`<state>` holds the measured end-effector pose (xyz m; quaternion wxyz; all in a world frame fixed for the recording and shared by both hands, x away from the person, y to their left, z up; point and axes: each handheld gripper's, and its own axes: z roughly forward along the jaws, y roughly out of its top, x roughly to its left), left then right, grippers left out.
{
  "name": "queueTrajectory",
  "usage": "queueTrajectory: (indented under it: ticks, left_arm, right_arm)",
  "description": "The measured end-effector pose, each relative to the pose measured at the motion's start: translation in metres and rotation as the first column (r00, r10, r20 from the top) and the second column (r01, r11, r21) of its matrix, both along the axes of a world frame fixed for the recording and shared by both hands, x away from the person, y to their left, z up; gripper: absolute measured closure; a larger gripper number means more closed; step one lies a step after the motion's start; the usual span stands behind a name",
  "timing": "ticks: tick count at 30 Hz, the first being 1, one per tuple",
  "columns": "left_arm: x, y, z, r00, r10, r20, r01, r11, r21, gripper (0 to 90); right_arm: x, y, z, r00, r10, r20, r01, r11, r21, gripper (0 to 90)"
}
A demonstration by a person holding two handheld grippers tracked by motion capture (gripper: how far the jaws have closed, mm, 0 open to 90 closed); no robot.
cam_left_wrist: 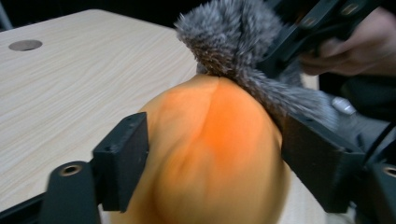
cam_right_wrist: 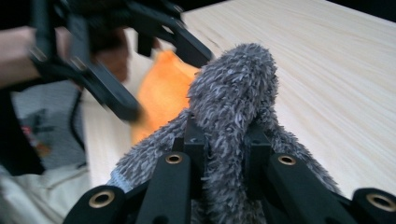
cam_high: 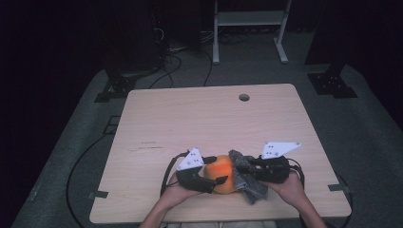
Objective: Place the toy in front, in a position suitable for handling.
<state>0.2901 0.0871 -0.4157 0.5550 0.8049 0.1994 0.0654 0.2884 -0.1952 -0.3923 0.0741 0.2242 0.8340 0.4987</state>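
Near the table's front edge, right gripper clenches soft, light grey fuzzy cloth; left gripper released around squashy orange pouch; grasp bunched folds

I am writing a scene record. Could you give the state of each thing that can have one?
Orange cloth: bunched into a mound on the table, between the left jaws.
Grey fuzzy cloth: crumpled, draped against the orange cloth, pinched by the right jaws.
Left hand-held gripper: jaws astride the orange cloth, grip unclear.
Right hand-held gripper: shut on the grey fuzzy cloth.
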Motion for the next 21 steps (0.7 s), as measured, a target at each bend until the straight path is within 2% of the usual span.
queueTrajectory:
  ticks: [3,4,5,6,7,9,10,11,12,13,16,17,19,21]
  left_arm:
    - [0.005,0.002,-0.005,0.9987,-0.010,-0.050,0.010,0.9999,0.012,17.1]
    - [0.006,-0.001,-0.008,0.9987,-0.007,-0.049,0.009,0.9995,0.031,17.1]
    - [0.006,-0.001,-0.008,0.9987,-0.007,-0.049,0.009,0.9995,0.031,17.9]
    - [0.004,-0.005,-0.011,0.9993,-0.006,-0.038,0.008,0.9987,0.050,21.8]
    - [0.003,-0.008,-0.012,0.9999,0.012,-0.008,-0.012,0.9980,0.063,25.9]
    - [0.003,-0.009,-0.012,0.9998,0.019,-0.002,-0.018,0.9976,0.067,33.2]
    - [0.001,-0.012,-0.012,0.9998,0.020,0.009,-0.020,0.9976,0.067,36.0]
    - [0.001,-0.012,-0.012,0.9998,0.020,0.009,-0.020,0.9976,0.067,37.5]
    - [-0.001,-0.012,-0.012,0.9995,0.015,0.026,-0.017,0.9965,0.082,39.2]
    - [-0.001,-0.012,-0.012,0.9995,0.015,0.026,-0.017,0.9965,0.082,40.5]
    - [0.000,-0.007,-0.012,0.9997,0.020,0.017,-0.021,0.9972,0.072,42.9]
    - [0.000,-0.007,-0.012,0.9997,0.020,0.017,-0.021,0.9972,0.072,42.9]
    - [0.000,-0.008,-0.012,0.9999,0.013,0.011,-0.014,0.9980,0.062,42.5]
    - [0.000,-0.009,-0.012,0.9998,-0.018,-0.002,0.018,0.9987,0.048,32.6]
  right_arm:
    - [0.003,-0.009,-0.001,0.9995,-0.030,-0.007,0.030,0.9995,-0.001,75.9]
    - [0.005,-0.012,-0.002,0.9992,-0.038,-0.013,0.038,0.9993,0.000,75.9]
    - [0.006,-0.013,-0.002,0.9990,-0.042,-0.017,0.042,0.9991,0.003,75.9]
    - [0.006,-0.013,-0.002,0.9991,-0.041,-0.014,0.041,0.9992,0.000,75.9]
    - [0.005,-0.012,-0.001,0.9990,-0.043,-0.012,0.043,0.9991,-0.004,75.9]
    - [0.003,-0.011,0.001,0.9992,-0.039,-0.006,0.039,0.9992,0.002,75.9]
    - [-0.004,-0.003,0.008,0.9996,0.029,0.004,-0.029,0.9987,0.041,75.9]
    - [-0.006,0.002,0.009,0.9987,0.047,0.019,-0.048,0.9983,0.034,75.8]
    - [-0.009,0.008,0.010,0.9980,0.050,0.040,-0.050,0.9988,0.000,75.9]
    - [-0.009,0.010,0.010,0.9977,0.050,0.046,-0.049,0.9987,-0.012,75.9]
    - [0.000,-0.001,0.005,0.9999,0.001,0.011,-0.001,1.0000,0.003,76.3]
    - [0.000,-0.001,0.005,0.9999,0.001,0.011,-0.001,1.0000,0.003,76.3]
    - [0.006,-0.014,0.001,0.9982,-0.060,-0.007,0.060,0.9982,-0.005,76.3]
    - [0.006,-0.019,-0.001,0.9981,-0.060,-0.017,0.060,0.9981,-0.013,76.3]
